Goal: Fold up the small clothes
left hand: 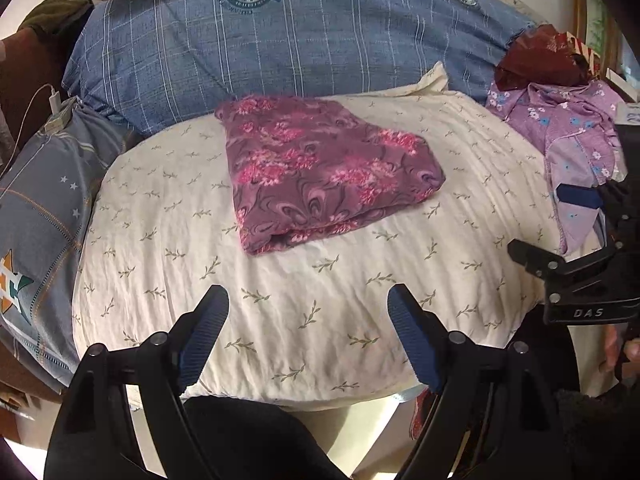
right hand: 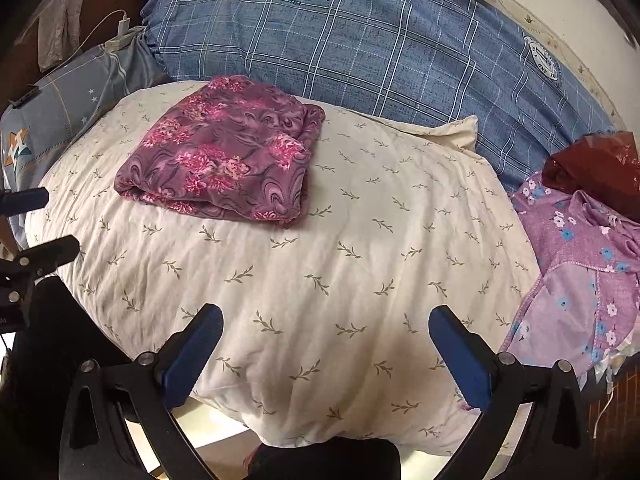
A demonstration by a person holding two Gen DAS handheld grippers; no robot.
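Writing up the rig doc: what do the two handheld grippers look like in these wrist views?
Both match: the left gripper and right gripper each have black plastic linkage arms joined by silver round pivot bolts, tipped with dark blue ribbed pads. Seen from the left wrist view, the right gripper's black body carries white "DAS" lettering. No cables visible on either. A dark fuzzy sleeve shows at that view's lower right.

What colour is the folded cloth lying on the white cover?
The folded cloth is purple with pink flowers and swirls, clearest in the left wrist view.

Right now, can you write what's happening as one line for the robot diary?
left gripper: open, empty | right gripper: open, empty | pink floral cloth: folded on cream pillow | purple flowered garment: unfolded, at right
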